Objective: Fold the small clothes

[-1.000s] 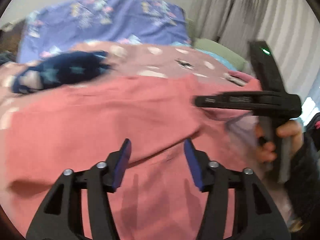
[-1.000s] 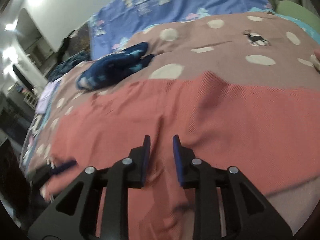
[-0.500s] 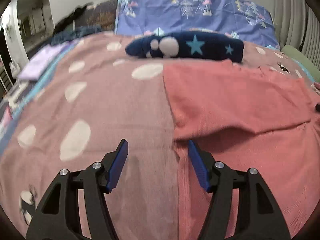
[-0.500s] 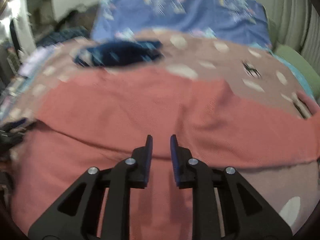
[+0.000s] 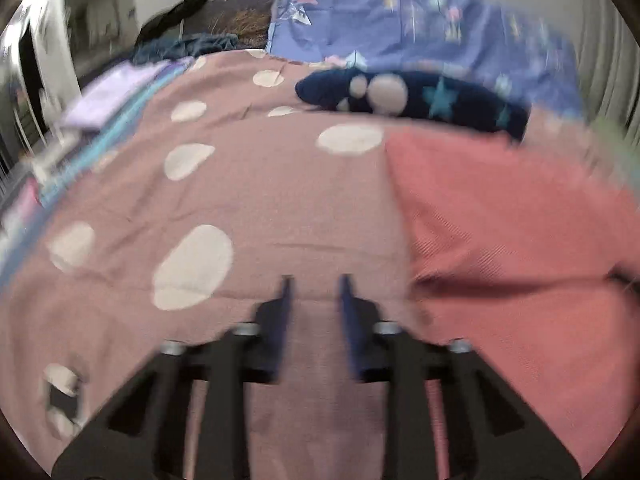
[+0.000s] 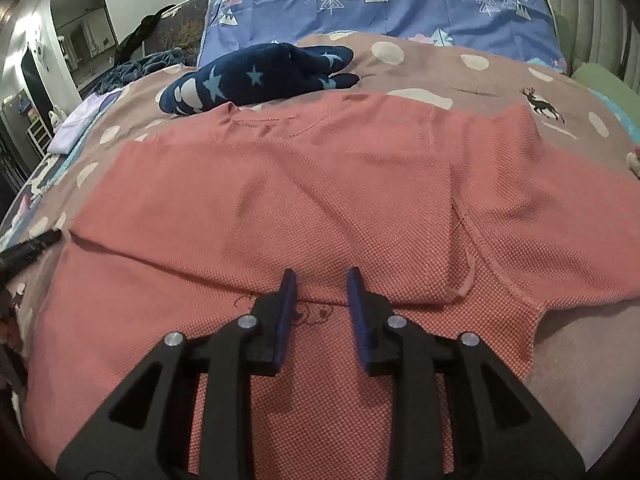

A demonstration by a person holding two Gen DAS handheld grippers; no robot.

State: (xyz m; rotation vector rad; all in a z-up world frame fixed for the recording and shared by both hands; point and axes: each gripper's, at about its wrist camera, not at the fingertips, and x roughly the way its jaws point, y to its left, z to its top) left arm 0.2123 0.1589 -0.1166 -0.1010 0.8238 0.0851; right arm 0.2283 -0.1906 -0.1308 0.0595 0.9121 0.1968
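A salmon-pink knit garment (image 6: pixel 320 184) lies on the bed, its upper part folded down over the lower part. It fills the right side of the blurred left wrist view (image 5: pixel 520 220). My right gripper (image 6: pixel 320 280) hovers over the fold edge, jaws a little apart and empty. My left gripper (image 5: pixel 314 284) is over the bare bedspread left of the garment, jaws narrowly apart and empty. Its tip shows at the left edge of the right wrist view (image 6: pixel 36 246).
A folded navy star-print garment (image 6: pixel 256 76) lies beyond the pink one. The bedspread (image 5: pixel 240 208) is mauve with cream dots. A blue tree-print pillow (image 6: pixel 380 0) is at the head. A lilac cloth (image 5: pixel 112 96) and dark clothes (image 6: pixel 136 64) lie far left.
My left gripper has swung left off the pink garment onto the bedspread and its jaws have narrowed. My right gripper's jaws have opened slightly, over the fold edge.
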